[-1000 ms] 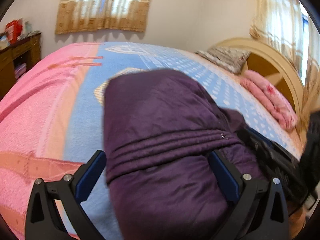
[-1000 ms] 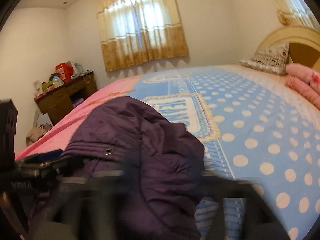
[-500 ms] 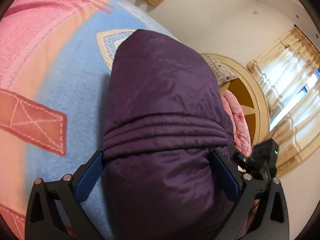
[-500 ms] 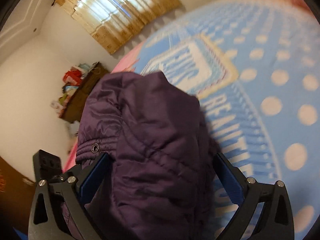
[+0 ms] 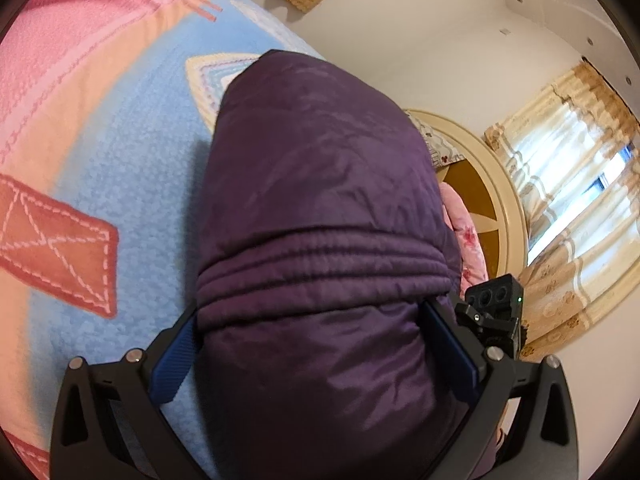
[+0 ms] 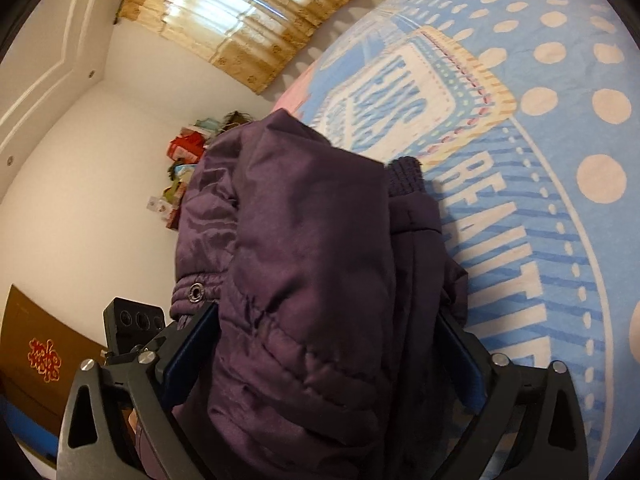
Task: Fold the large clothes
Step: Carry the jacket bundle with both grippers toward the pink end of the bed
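The step in hand looks like carrying or setting down a bundled fold: one purple padded jacket [image 5: 320, 208], already doubled into a thick roll, is held above the bed [image 5: 120, 128] between two grippers. The left gripper [image 5: 316, 344] has its jaws spread wide and pressed against the bulk just below the stitched waistband, and the right gripper [image 6: 328, 352] grips the other side the same way, a knit cuff [image 6: 404, 176] poking out. Next, I judge, both must lower together and keep the layers squeezed so the roll does not spring apart. Count: one jacket, two grippers, one snap button [image 6: 196, 291] visible.
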A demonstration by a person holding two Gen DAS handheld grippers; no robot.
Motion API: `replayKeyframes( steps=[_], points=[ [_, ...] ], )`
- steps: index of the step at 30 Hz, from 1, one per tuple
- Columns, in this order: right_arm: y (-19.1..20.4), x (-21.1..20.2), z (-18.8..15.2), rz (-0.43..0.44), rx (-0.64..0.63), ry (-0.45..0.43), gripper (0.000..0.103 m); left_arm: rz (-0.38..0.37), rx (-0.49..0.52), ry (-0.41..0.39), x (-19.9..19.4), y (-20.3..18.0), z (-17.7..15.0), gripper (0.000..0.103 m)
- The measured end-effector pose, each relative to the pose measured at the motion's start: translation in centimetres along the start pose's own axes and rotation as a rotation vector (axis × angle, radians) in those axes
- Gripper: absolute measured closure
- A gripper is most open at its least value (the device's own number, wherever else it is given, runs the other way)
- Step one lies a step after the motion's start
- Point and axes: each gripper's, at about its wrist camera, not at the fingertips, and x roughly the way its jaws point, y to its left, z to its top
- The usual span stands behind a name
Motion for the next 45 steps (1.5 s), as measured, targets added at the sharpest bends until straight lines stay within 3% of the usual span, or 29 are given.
replayKeyframes(
  steps=[4,9,17,24,33,45],
  points=[
    [0.5,-0.5,-0.2,0.056,-0.017,-0.013,0.016,0.062,0.128,-0.025,-0.7,-2.8,-0.8,0.000],
    [1.7,-1.1,-0.4,0.094,-0.057,-0.019,0.028,0.140,0.204,-0.049,-1.7,-5.2,-1.5,0.000],
    [5.5,-0.5,-1.0,0.114,-0.139,-0.010,0.036,0.223,0.273,-0.111,-4.7,-6.5,-3.1,0.000],
    [8.5,1.6,-2.2,0.189,-0.178,0.033,0.038,0.333,0.315,-0.188,-8.3,-7.2,-4.0,0.000],
    [14.2,7.0,-2.6,0.276,-0.241,0.131,0.040,0.469,0.304,-0.271,-12.6,-6.1,-4.1,0.000],
    [23.7,17.1,-4.3,0.360,-0.348,0.307,0.041,0.599,0.165,-0.368,-17.7,-2.4,-3.5,0.000]
  ],
)
